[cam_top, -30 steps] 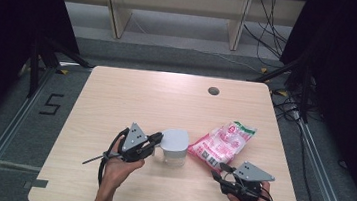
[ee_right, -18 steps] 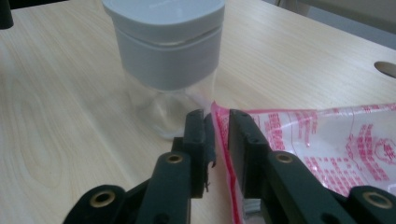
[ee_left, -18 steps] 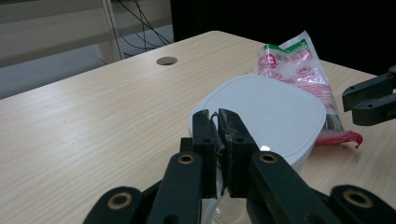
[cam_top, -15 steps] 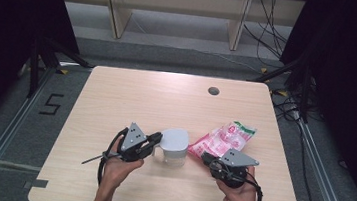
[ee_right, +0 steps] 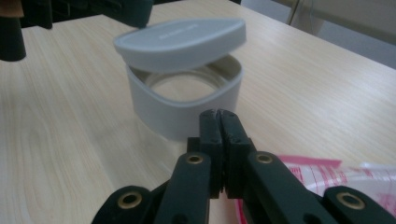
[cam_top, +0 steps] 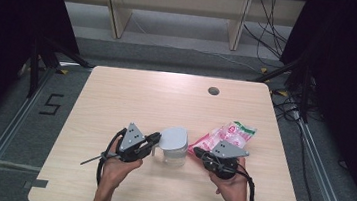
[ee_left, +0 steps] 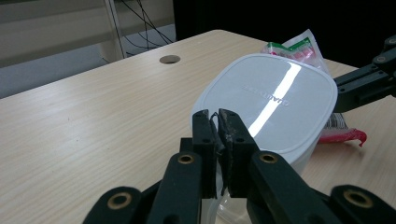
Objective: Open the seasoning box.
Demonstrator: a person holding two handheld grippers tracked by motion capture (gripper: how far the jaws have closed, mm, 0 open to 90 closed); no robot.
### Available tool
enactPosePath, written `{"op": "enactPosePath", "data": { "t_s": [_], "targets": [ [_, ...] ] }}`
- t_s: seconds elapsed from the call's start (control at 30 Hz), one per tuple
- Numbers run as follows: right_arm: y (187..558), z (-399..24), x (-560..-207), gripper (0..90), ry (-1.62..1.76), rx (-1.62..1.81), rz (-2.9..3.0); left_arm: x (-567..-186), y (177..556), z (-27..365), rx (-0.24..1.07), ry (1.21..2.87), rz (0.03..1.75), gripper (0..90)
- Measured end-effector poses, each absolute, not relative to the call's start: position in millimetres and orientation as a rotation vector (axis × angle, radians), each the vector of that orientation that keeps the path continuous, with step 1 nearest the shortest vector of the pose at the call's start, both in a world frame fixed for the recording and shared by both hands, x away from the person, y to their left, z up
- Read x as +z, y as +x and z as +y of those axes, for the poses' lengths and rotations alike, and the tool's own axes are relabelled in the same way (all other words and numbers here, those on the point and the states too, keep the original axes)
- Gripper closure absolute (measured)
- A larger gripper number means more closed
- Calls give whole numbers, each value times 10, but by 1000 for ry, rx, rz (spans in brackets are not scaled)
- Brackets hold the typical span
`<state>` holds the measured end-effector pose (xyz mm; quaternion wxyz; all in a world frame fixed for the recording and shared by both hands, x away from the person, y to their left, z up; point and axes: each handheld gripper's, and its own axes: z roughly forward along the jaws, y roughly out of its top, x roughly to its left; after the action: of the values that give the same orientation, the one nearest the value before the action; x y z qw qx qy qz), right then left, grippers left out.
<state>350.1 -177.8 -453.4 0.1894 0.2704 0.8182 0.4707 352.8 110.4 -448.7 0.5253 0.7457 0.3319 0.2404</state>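
A white tub (cam_top: 174, 156) stands near the table's front middle; the right gripper view looks into it (ee_right: 187, 100). Its lid (cam_top: 173, 137) is tilted up on one side, and my left gripper (cam_top: 156, 139) is shut on the lid's near rim. In the left gripper view the jaws (ee_left: 217, 116) pinch that rim and the lid (ee_left: 273, 95) slopes away behind them. My right gripper (cam_top: 196, 151) sits just right of the tub, over the corner of a pink snack bag (cam_top: 227, 134). Its jaws (ee_right: 219, 114) have just been closing and are pressed together with nothing between them.
The wooden table (cam_top: 131, 95) has a round cable hole (cam_top: 213, 90) at the back right. Shelf legs and cables lie on the floor beyond the far edge. Dark curtains flank both sides.
My right gripper has moved left and a little forward, from the table's front right to beside the tub. The left gripper and the lifted lid have stayed put.
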Motion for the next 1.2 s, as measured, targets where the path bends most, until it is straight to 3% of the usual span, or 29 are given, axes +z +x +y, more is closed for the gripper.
{"op": "enactPosePath", "data": {
  "t_s": [0.53,0.8,1.2],
  "targets": [
    [3538,-1582,-4419,900,707,1357,2294,-4513,3516,1134,576,1774,795,850],
    [3565,-1504,-4348,900,629,1363,2284,-4518,3489,1167,578,1753,803,805],
    [3560,-1396,-4289,900,662,1384,2273,-4636,3185,1284,540,1737,821,498]
  ]
}}
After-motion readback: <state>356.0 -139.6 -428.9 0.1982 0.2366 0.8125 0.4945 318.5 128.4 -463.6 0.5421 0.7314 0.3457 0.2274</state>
